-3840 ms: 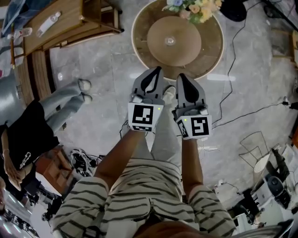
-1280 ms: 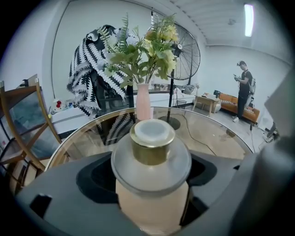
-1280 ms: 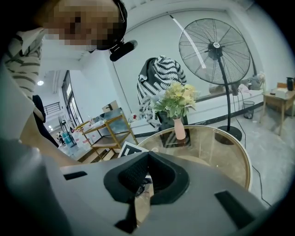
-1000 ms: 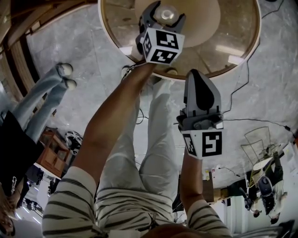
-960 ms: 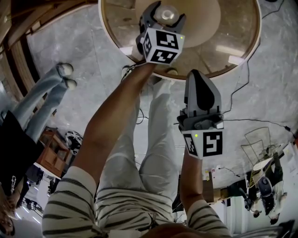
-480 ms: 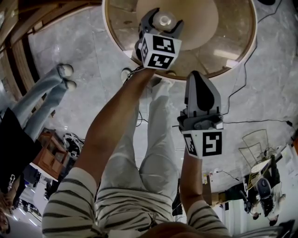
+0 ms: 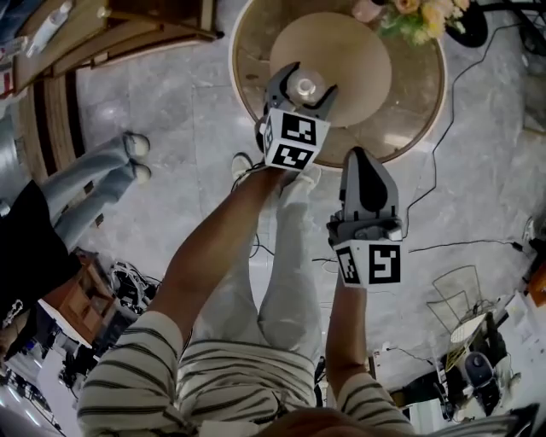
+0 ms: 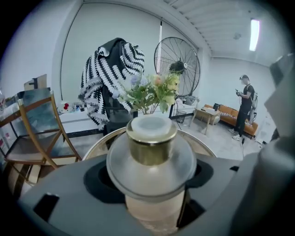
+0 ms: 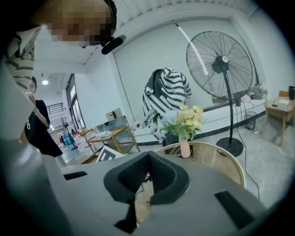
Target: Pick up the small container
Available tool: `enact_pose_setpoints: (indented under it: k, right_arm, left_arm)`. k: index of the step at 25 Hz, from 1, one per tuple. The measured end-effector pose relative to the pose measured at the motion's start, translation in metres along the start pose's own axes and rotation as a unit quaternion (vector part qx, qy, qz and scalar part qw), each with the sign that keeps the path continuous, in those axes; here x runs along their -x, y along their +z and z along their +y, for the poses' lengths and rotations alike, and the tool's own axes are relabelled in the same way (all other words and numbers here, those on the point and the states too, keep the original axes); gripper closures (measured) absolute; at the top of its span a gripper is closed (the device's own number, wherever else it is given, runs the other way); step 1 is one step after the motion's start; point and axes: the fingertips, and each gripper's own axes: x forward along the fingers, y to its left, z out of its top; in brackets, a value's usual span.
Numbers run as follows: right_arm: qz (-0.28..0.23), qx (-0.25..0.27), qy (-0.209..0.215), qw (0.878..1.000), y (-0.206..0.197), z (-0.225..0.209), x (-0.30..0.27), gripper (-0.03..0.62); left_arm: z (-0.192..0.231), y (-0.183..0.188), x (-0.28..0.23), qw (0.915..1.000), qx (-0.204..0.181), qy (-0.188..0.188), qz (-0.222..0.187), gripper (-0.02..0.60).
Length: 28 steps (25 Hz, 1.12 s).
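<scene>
The small container [image 7: 304,86] is a frosted jar with a gold collar and a white lid. My left gripper [image 7: 303,89] is shut on it and holds it upright in the air above the near side of the round glass table [image 7: 241,119]. In the left gripper view the container [image 8: 151,152] fills the middle, with the left gripper [image 8: 152,179] clamped on its lower body. My right gripper [image 7: 363,159] hangs nearer to me, off the table's edge. Its pads [image 9: 159,175] are pressed together, so the right gripper [image 9: 148,177] is shut with nothing in it.
A beige disc [image 7: 354,51] and a vase of flowers [image 7: 408,15] sit on the table. A person's legs [image 7: 94,183] are at the left beside wooden furniture [image 7: 128,30]. Cables [image 7: 444,154] and a wire basket [image 7: 461,290] lie on the floor. A standing fan [image 9: 220,60] is behind the table.
The left gripper has risen with the container, lifting it off the beige disc and toward me. The right gripper has risen too, still shut.
</scene>
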Motion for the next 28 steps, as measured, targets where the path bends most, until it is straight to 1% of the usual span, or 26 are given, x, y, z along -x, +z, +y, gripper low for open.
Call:
enact_pose_setpoints:
  k: [3,7,12,16,20,24,28]
  right_arm:
    - [-0.015,0.011,0.002,1.000,0.027,0.019,0.013,0.587]
    - [-0.032,0.017,0.005,0.999,0.053,0.038,0.019,0.587]
    - [-0.034,0.037,0.003,0.999,0.080,0.065,0.036,0.586]
    - [-0.038,0.039,-0.003,0.999,0.103,0.079,0.054,0.587]
    - [-0.045,0.036,-0.003,0.998,0.125,0.096,0.073,0.588]
    - [-0.054,0.044,0.002,0.998,0.151,0.116,0.090,0.588]
    - [-0.066,0.050,0.002,0.997,0.178,0.132,0.108,0.588]
  left_arm:
    - [-0.001,0.021,0.035,0.9999,-0.005,-0.004,-0.009,0.254]
    - [0.012,0.051,0.077,0.9996,-0.009,0.006,-0.028,0.254]
    - [0.016,0.081,0.134,0.9993,0.003,0.012,-0.035,0.255]
    - [0.013,0.109,0.178,0.9987,0.008,0.013,-0.049,0.255]
    - [0.008,0.134,0.219,0.9980,0.000,0.011,-0.063,0.254]
    - [0.007,0.160,0.261,0.9971,0.002,0.012,-0.075,0.254]
    - [0.002,0.186,0.297,0.9963,-0.010,0.008,-0.085,0.255]
